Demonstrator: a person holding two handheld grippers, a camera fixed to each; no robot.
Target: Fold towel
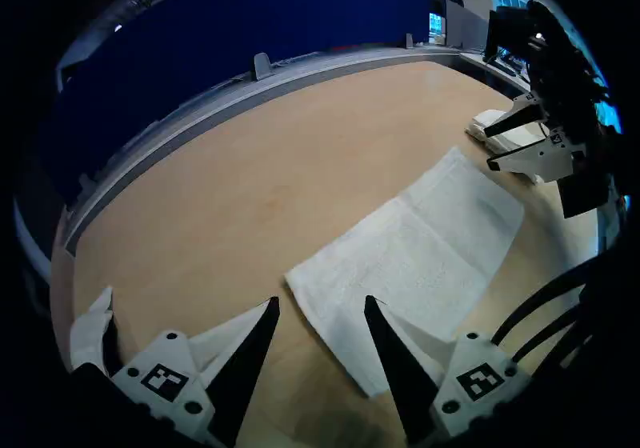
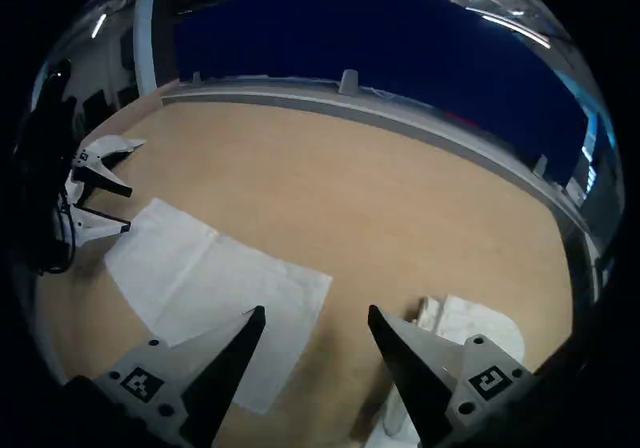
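Wood desk (image 1: 280, 184): pale top across the middle of both views, with a grey rail along its far edge.
Towel (image 1: 416, 264): white, lying flat on the desk, right of centre in the left gripper view. One crease runs across it. In the right gripper view it lies at lower left (image 2: 208, 288).
Left gripper (image 1: 322, 299): bottom centre of its own view, jaws wide apart and holding nothing. Its right finger overlaps the towel's near edge in the picture; whether they touch I cannot tell. In the right gripper view it is at the left edge (image 2: 130, 210), by the towel's far corner, also spread open.
Right gripper (image 2: 316, 310): bottom centre of its own view, jaws wide apart and empty, with the left finger over the towel's near edge. In the left gripper view it is at upper right (image 1: 480, 148), open, just beyond the towel's far end.
Cloth pile (image 2: 472, 320): white and rumpled, at lower right behind the right finger, apart from the towel.
Partition (image 1: 240, 24): dark blue, standing behind the desk across the top of both views.
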